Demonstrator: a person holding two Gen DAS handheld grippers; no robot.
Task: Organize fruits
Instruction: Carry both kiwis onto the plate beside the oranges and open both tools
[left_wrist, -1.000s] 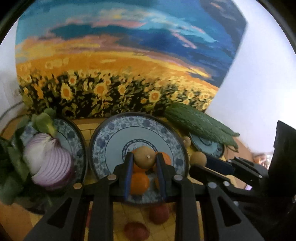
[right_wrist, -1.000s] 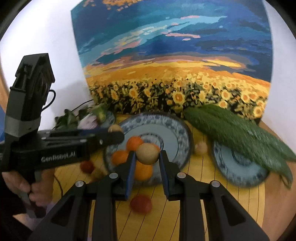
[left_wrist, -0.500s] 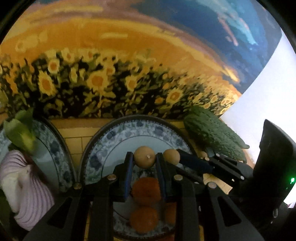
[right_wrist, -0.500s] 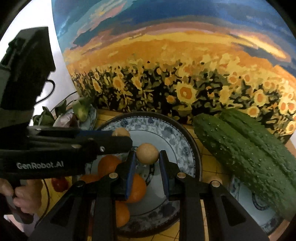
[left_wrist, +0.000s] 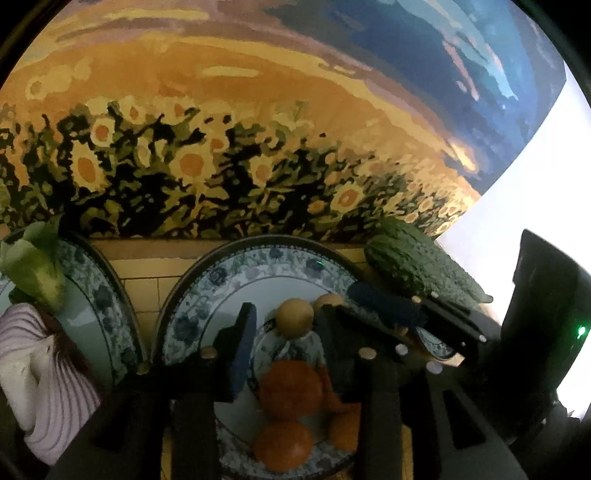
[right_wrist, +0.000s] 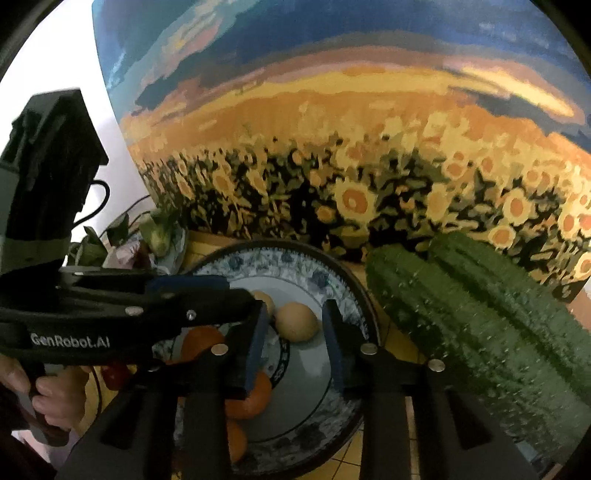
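A: Left wrist view, lower centre: what does the left gripper (left_wrist: 284, 328) show?

B: Its blue-padded jaws stand apart. A small round tan fruit (left_wrist: 295, 317) sits between them on the blue-and-white patterned ceramic plate (left_wrist: 207, 291), clear of the left pad; whether it touches the right pad cannot be told. A second tan fruit (left_wrist: 328, 300) lies just behind it, beside the other gripper's finger.

A: And the right wrist view?

B: The right gripper (right_wrist: 293, 332), lower centre, is likewise spread, with a tan fruit (right_wrist: 296, 321) between the pads, touching neither. The left gripper's black body crosses the left of the frame, its tip close to the fruit there. Glossy orange round fruits (left_wrist: 290, 395) are heaped at the near side of the plate.

A: What could go wrong?

B: Probably three things. Round fruit on a smooth glazed surface may roll toward the rim or into the orange heap if a pad brushes it on withdrawal. The two tools crowd the same spot, so pulling back together risks a collision. The bumpy dark green bitter gourds (right_wrist: 480, 314), at the right of the frame near the plate's edge, could be knocked by a wide swing.

A: Other items?

B: A halved purple onion (left_wrist: 40, 384) and a pale green leafy vegetable (left_wrist: 33, 266) lie on a neighbouring plate at lower left.
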